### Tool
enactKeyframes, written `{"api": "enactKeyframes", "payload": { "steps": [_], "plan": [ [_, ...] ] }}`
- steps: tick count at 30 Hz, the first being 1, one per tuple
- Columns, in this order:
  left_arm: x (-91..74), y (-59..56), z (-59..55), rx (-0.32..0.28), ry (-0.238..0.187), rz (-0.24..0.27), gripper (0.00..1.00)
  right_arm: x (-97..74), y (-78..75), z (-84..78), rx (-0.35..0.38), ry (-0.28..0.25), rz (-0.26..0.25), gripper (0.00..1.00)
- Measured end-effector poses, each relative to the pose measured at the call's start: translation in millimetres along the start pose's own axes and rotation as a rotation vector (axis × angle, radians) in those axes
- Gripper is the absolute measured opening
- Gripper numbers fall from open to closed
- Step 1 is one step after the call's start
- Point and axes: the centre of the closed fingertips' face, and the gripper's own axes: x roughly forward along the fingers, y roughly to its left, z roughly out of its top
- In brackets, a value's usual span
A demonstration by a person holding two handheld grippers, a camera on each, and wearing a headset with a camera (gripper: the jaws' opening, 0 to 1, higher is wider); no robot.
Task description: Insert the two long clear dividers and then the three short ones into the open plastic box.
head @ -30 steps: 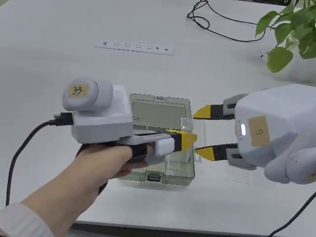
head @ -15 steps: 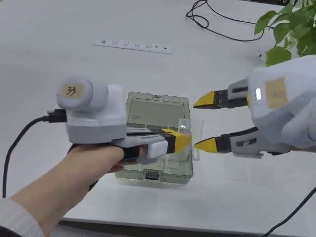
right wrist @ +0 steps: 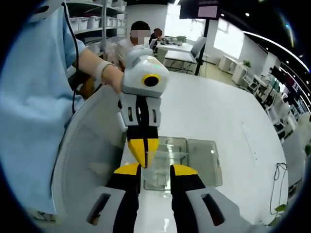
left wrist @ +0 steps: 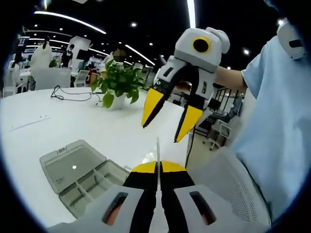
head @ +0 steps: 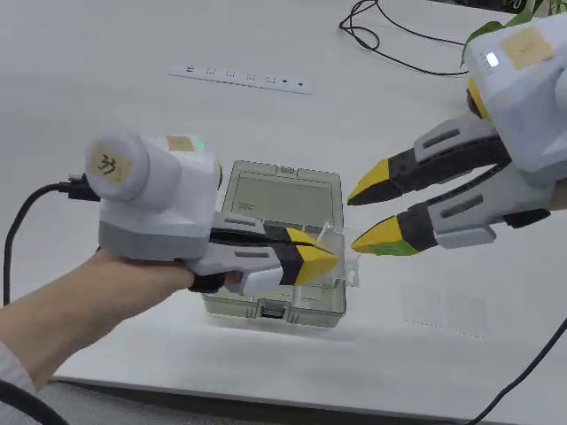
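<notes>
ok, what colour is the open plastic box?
Translucent smoky grey-green, lid included. The plastic box shows best in the head view.

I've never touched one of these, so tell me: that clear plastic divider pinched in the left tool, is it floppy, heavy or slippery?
Probably fairly stiff: the divider stands straight out of the shut left tool without sagging. Likely very light, since it looks wafer-thin edge-on. Its smooth clear surface could slip or twist in a pinch.
</notes>
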Motion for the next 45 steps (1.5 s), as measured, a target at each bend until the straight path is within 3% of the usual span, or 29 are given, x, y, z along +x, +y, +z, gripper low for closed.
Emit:
{"api": "enactKeyframes", "payload": {
  "steps": [4,9,22,37,45],
  "plan": [
    [-0.3,-3.7,-2.1,0.042,0.012,-0.017,0.0,4.1,11.3,0.4,-0.004,0.042,0.072,0.19],
    [-1.3,-4.9,-4.1,0.093,0.026,-0.031,0.0,8.4,16.4,-1.2,-0.009,0.083,0.118,0.13],
    [-2.1,-8.9,-5.0,0.122,0.021,-0.048,0.0,13.2,30.0,-3.9,-0.021,0.134,0.215,0.05],
    [-6.6,-7.3,-9.5,0.11,0.023,-0.042,0.0,20.2,28.6,-2.3,-0.019,0.157,0.224,0.02],
    [-8.7,-3.3,-10.8,0.104,0.016,-0.015,0.0,22.9,26.5,-1.7,-0.01,0.167,0.225,0.02]
  ]
}}
